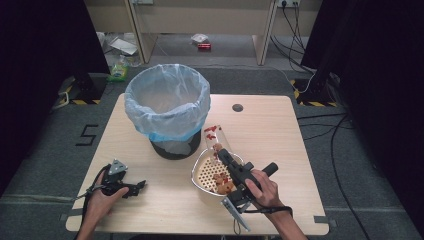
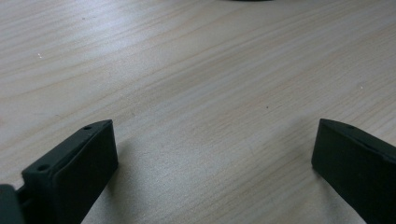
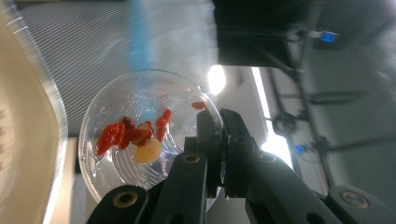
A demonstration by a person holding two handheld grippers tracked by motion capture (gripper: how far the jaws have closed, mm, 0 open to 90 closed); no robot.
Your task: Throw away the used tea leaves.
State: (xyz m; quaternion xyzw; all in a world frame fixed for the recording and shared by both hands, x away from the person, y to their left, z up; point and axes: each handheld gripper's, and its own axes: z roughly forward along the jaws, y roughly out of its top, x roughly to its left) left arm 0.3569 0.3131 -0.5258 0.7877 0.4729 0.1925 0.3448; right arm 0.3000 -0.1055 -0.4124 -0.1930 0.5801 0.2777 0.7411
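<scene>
1. We hold a clear plastic cup by its rim with the right gripper, whose jaws are clamped together on the cup wall, one inside and one outside, as the right gripper view shows.

2. The cup sits over the far rim of the white colander, which rests on the desk near its middle, just beside the bin with the blue-white liner.

3. The cup lies tipped on its side: its long axis runs roughly from the near right toward the far left of the desk, base toward the bin, mouth toward the colander and the gripper.

4. Red and pale food bits cling to the cup's bottom; more pieces already lie in the colander.

5. We judge the step in hand to be emptying the cup into the colander. To do it well, we should raise the base higher than the mouth, keep the mouth inside the colander's rim, and give a gentle shake so the stuck bits slide out without spilling onto the desk.

6. We should keep the pinch firm, since thin plastic can flex and slip.

7. The left gripper rests on the desk near its near left corner, jaws wide apart and holding nothing.
</scene>
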